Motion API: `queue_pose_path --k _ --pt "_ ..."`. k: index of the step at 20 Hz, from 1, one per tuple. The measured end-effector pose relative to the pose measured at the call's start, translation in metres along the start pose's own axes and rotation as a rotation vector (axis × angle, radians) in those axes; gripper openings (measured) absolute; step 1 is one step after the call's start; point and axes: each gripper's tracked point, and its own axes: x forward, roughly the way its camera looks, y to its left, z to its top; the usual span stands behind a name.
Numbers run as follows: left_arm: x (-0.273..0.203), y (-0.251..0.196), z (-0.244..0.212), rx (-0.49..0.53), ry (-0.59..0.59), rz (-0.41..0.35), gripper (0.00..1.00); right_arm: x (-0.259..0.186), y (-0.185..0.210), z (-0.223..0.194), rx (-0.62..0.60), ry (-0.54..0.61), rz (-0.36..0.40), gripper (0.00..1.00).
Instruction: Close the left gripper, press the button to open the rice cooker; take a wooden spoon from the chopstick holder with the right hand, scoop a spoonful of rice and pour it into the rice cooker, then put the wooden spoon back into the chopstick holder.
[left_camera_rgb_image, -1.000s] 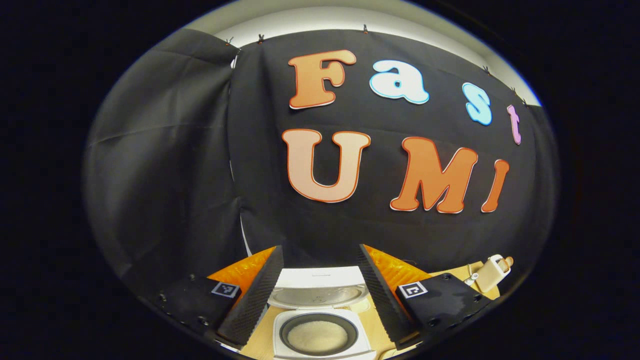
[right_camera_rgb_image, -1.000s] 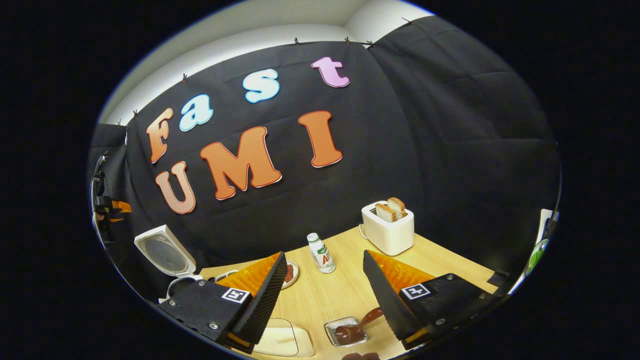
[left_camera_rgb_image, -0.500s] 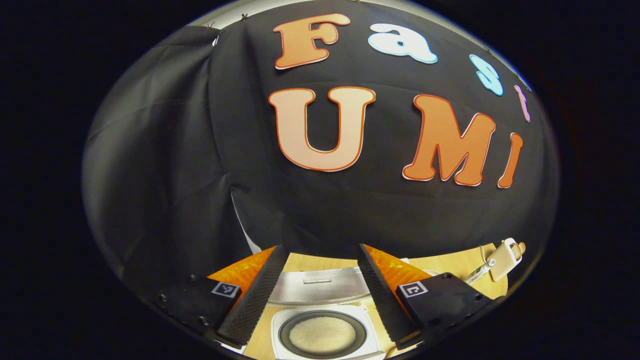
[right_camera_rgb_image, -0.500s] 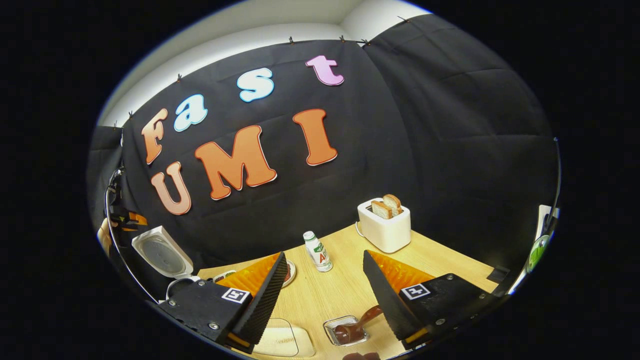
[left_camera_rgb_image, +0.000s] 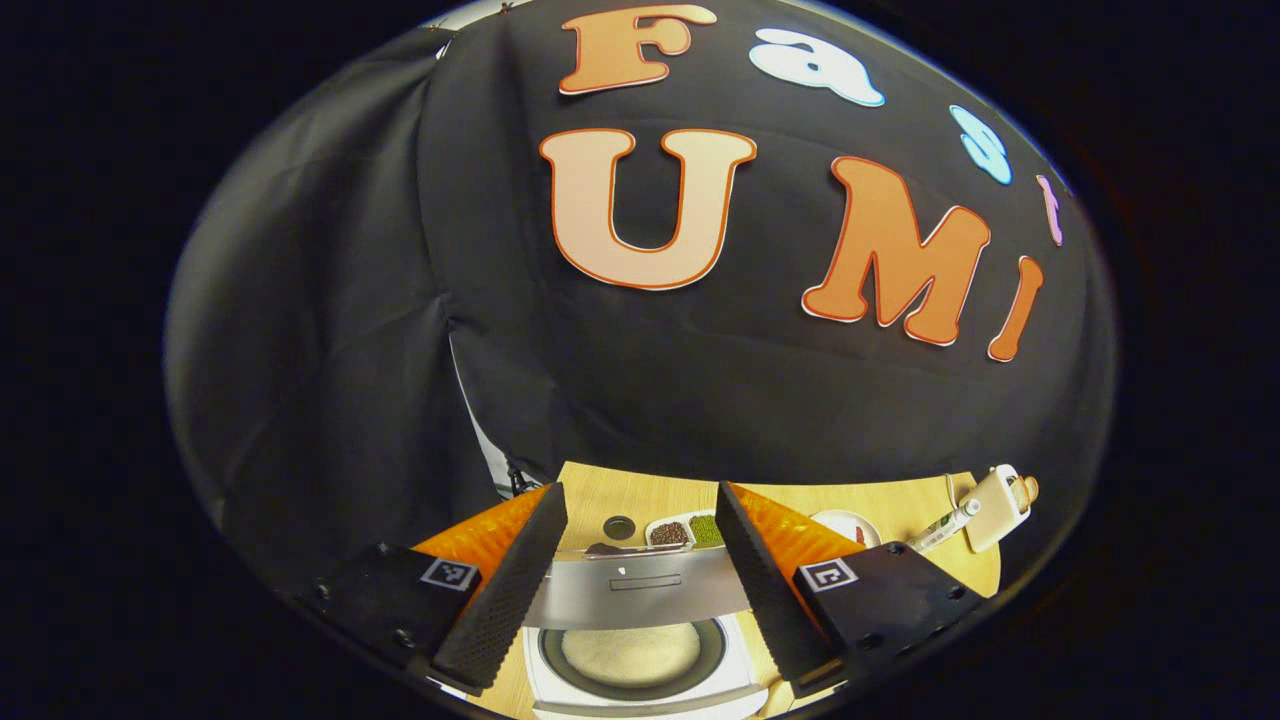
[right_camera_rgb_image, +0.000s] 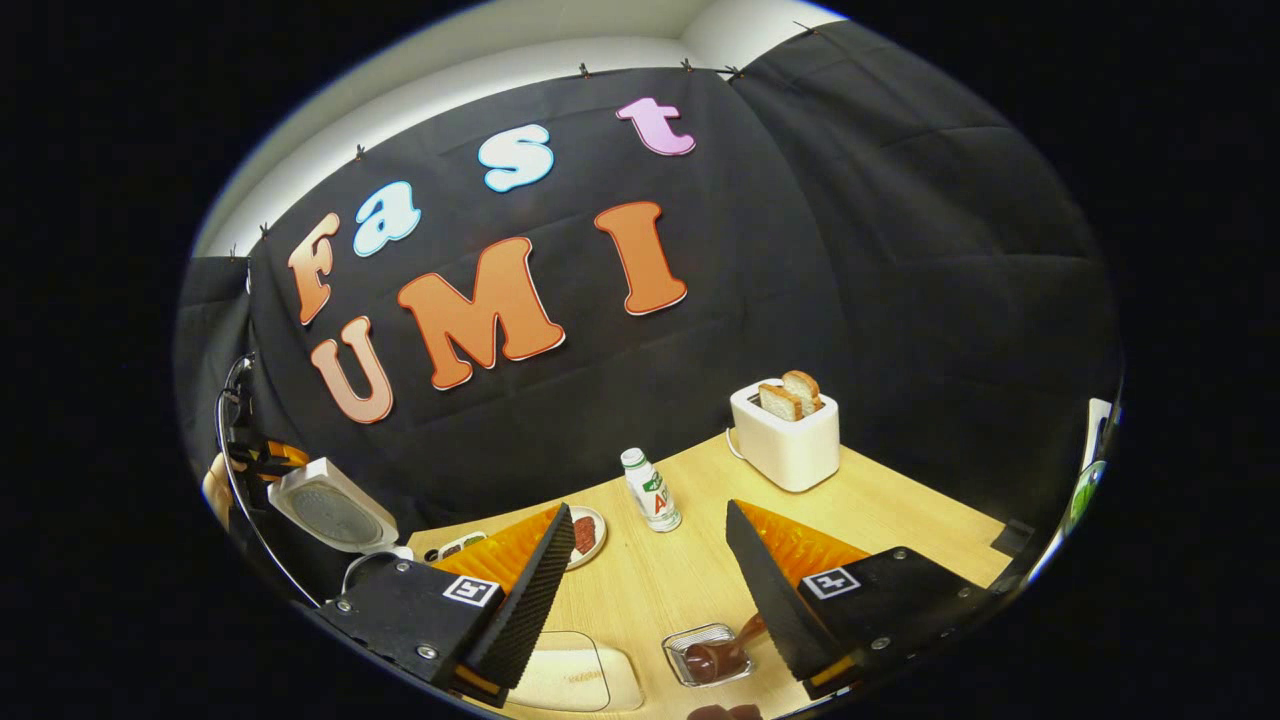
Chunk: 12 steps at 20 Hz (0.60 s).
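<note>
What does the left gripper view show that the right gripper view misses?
Left gripper view: the rice inside the cooker's inner pot, seen from above under the raised lid. Right gripper view: a clear dish holding a brown spoon, with a pale flat container beside it. Both: the raised lid, the toaster, the bottle and the plate.

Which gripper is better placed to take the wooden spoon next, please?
Right: the right gripper, open, is near the wooden spoon in its clear holder, while the left gripper sits over the open rice cooker.

The label on the small bottle (right_camera_rgb_image: 652, 490) is too blurred to read.
</note>
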Motion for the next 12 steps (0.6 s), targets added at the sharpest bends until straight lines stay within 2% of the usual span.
queue_pose_path --k 3,7,12 --pt "-0.023 -0.003 -0.03 -0.006 0.003 -0.009 1.0 -0.002 0.005 0.002 -0.004 -0.001 0.019 0.94" --pt "-0.052 -0.01 -0.083 -0.072 0.021 -0.043 1.0 -0.006 0.005 0.005 -0.059 -0.012 0.016 0.95" --pt "-0.063 -0.008 -0.148 -0.086 0.055 -0.027 1.0 -0.011 0.012 0.0 -0.075 0.006 0.049 0.94"
